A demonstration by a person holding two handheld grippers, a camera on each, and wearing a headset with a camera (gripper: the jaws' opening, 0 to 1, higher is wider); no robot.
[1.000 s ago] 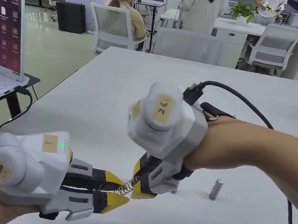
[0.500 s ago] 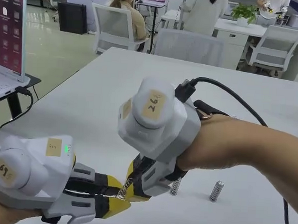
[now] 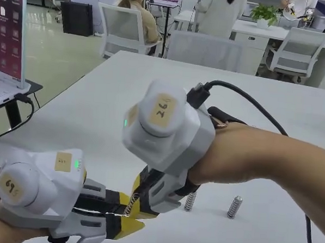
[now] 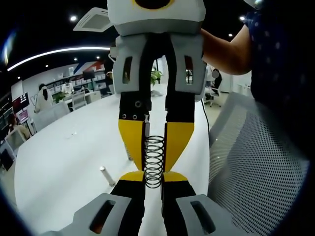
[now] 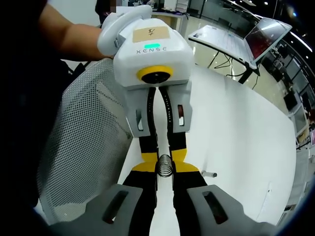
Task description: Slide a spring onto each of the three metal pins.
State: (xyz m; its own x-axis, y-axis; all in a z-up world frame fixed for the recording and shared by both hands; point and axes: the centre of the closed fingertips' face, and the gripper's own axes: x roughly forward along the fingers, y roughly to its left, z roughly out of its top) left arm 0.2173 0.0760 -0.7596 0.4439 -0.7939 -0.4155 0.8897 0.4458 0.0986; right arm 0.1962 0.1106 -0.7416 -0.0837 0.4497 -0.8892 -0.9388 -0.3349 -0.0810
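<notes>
Where the claws meet: a small coiled steel spring [image 3: 132, 202] bridges the two claws, one end in each, raised over the white tabletop [image 3: 120, 92] close to its near edge.
Left claw: the left claw [image 4: 153, 179], with black fingers and yellow tips on a white body, is closed on the spring's lower end. In the left gripper view the coil drops into the narrow slot between its fingers.
Right claw: the right claw [image 4: 154, 155], of the same make, pinches the spring's upper end between its yellow tips. It points down at the left claw, almost tip to tip.
Spring attitude: in the head view it tilts, rising from the left claw to the right one. In the right gripper view it shows end-on as a ring.
Pin inside the coil: cannot tell.
Other springs: two more upright steel springs [image 3: 190, 201] [image 3: 235, 207] stand on the tabletop near its near edge, apart from each other. Both are right of the right claw, and whether pins stand inside them is too small to tell.
Cable: a black cable [image 3: 245, 98] leaves the top of the right gripper and arcs over the person's forearm [image 3: 258, 159].
Beyond the left edge: an open laptop [image 3: 6, 42] on a dark stand.
</notes>
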